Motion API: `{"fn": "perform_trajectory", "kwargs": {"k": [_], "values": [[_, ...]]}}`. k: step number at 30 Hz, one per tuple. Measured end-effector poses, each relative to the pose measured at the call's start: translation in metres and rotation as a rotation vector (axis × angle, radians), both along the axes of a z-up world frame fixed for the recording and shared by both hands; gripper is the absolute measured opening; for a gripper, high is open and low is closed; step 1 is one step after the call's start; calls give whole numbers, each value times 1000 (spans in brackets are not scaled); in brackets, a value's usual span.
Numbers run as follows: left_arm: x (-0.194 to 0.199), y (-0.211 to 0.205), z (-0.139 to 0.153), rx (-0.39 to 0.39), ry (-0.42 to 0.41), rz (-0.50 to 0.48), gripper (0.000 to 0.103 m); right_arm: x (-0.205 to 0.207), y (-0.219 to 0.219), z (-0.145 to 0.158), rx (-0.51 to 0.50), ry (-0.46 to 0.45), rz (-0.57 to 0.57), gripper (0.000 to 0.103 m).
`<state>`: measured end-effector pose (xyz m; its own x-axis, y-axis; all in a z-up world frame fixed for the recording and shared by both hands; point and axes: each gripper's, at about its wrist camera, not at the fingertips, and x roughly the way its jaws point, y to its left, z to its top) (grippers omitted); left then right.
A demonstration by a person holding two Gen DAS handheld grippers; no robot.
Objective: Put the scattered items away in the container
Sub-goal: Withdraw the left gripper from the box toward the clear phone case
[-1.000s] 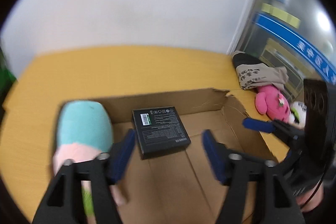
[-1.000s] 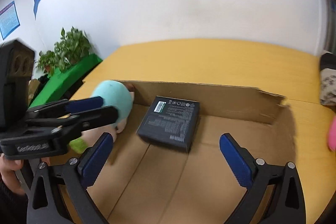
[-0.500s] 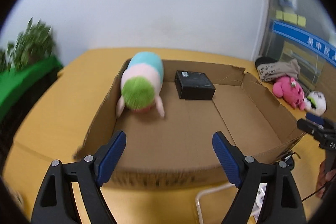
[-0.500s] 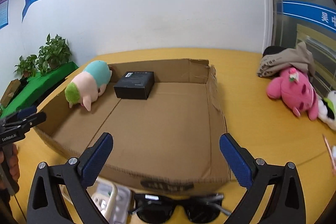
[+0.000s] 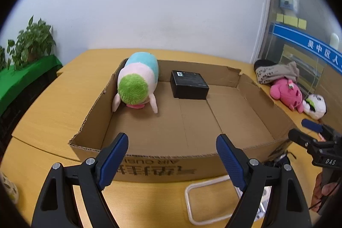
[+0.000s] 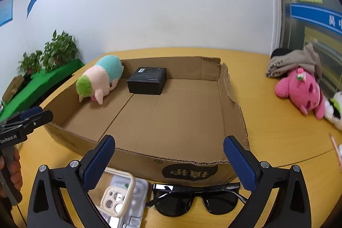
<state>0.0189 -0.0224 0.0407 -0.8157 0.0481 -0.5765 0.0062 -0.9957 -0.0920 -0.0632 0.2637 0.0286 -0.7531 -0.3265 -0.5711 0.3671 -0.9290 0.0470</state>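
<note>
Left wrist view: one shallow cardboard box point(image 5: 252, 89) is seen on the yellow table point(image 5: 53, 112), and two items are counted inside it, one green-headed plush point(image 5: 136, 84) leaned into the far left corner against the left wall, and one black box point(image 5: 189, 87) near the far wall, just beside the plush but apart from it. The rest of the box floor is left bare. The left gripper point(image 5: 172, 160) is held before the box's near wall, its blue pads spread apart with nothing between them. The right gripper point(image 6: 168, 160) is likewise spread wide and unloaded, in front of the near wall. Between that wall and the table's near edge three loose items are counted: one pair of black sunglasses point(image 6: 196, 200), one cream phone case point(image 6: 117, 198) and one clear plastic tray point(image 6: 136, 202) under the case. Right of the box, well apart from it, are seen one pink plush point(image 6: 299, 89), one white plush point(image 5: 315, 106) touching it, and one beige cloth bundle point(image 6: 292, 63) behind them.
</note>
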Motion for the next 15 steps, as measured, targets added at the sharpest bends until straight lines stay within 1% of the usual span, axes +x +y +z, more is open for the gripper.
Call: {"fn": "perform_trajectory", "kwargs": {"k": [2, 4, 10, 15], "values": [[7, 4, 4, -28, 2, 0, 84, 6, -2, 2, 12, 5, 10, 103], [11, 5, 7, -31, 0, -3, 84, 10, -4, 3, 23, 6, 14, 103], [16, 11, 8, 13, -31, -29, 84, 14, -5, 7, 8, 4, 36, 103], [15, 21, 3, 29, -63, -68, 84, 16, 2, 9, -8, 1, 41, 103]]}}
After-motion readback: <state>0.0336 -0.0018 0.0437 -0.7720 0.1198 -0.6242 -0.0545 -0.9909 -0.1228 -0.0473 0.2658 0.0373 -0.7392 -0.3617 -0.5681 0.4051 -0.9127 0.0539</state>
